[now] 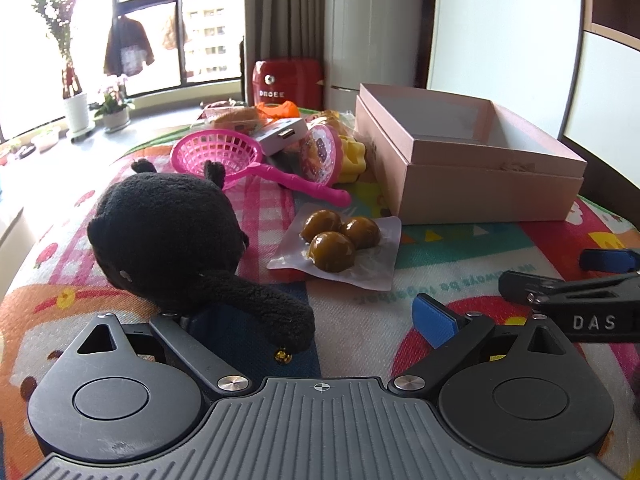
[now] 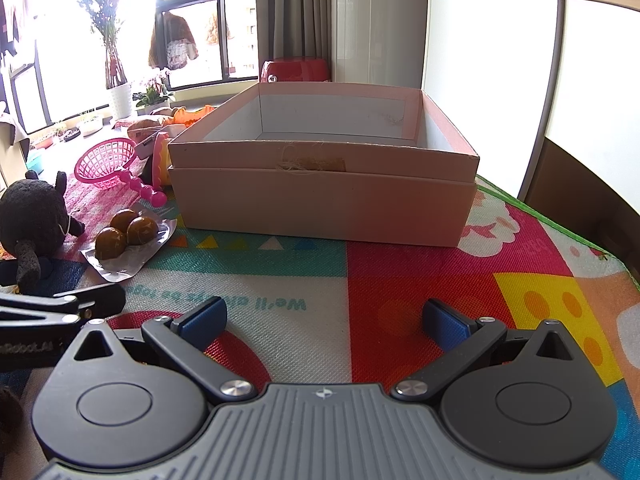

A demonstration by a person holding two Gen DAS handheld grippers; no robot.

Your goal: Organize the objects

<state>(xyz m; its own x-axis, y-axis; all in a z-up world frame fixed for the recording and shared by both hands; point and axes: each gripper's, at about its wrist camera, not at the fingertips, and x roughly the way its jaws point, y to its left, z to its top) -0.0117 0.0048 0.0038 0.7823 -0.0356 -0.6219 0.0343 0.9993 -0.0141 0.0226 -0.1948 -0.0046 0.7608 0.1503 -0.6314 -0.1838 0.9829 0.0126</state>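
Observation:
A black plush toy lies on the colourful mat at the left, and its limb reaches down between my left gripper's fingers. My left gripper is open; its left pad is hidden behind the plush. A clear pack with three brown balls lies ahead of it. An open pink box stands at the right; its visible inside looks empty in the right wrist view. My right gripper is open and empty above the mat, in front of the box. The plush and the pack show at its left.
A pink toy strainer lies behind the plush, beside a heap of toys that includes a yellow piece and a small white box. A red container stands behind. The mat's right edge runs close to the box. Plants stand on the windowsill.

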